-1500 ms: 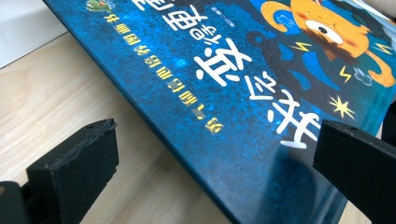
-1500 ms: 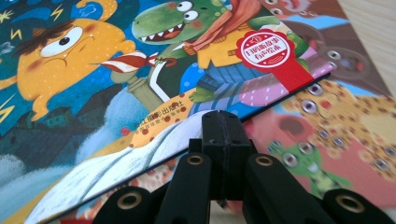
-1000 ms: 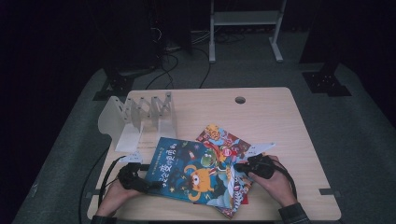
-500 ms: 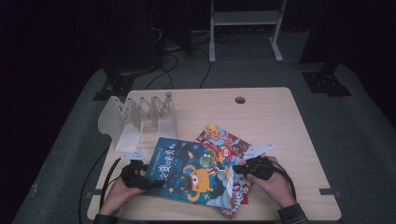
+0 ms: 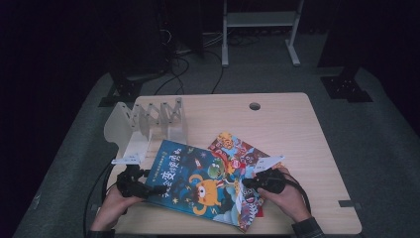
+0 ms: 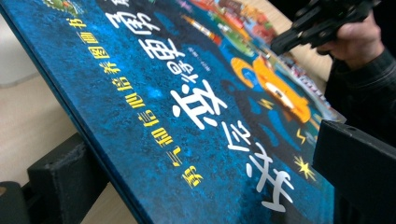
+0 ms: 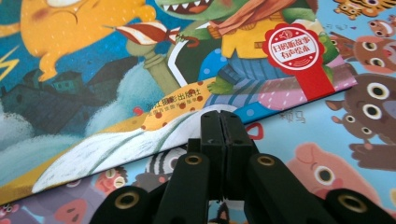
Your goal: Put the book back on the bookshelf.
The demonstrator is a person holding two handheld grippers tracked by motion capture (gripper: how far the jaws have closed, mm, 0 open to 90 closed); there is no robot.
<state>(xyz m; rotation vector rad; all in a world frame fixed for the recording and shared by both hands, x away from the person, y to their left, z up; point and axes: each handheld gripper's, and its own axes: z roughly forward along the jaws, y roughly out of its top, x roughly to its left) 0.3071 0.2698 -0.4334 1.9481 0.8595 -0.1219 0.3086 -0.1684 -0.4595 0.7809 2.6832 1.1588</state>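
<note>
Two picture books lie overlapping at the near middle of the table (image 5: 297,119). My left gripper (image 5: 148,188) is clamped on the left edge of the blue book (image 5: 198,181), tilting it; my right gripper (image 5: 253,182) is clenched empty, tips at its right edge over the colourful book (image 5: 236,148).

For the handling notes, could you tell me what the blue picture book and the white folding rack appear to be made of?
The blue picture book looks like a hardcover: glossy printed board, with a stiff cover edge and some sheen in the left gripper view. The white folding rack seems to be matt painted metal or plastic; its thin flat panels leave that open.
</note>
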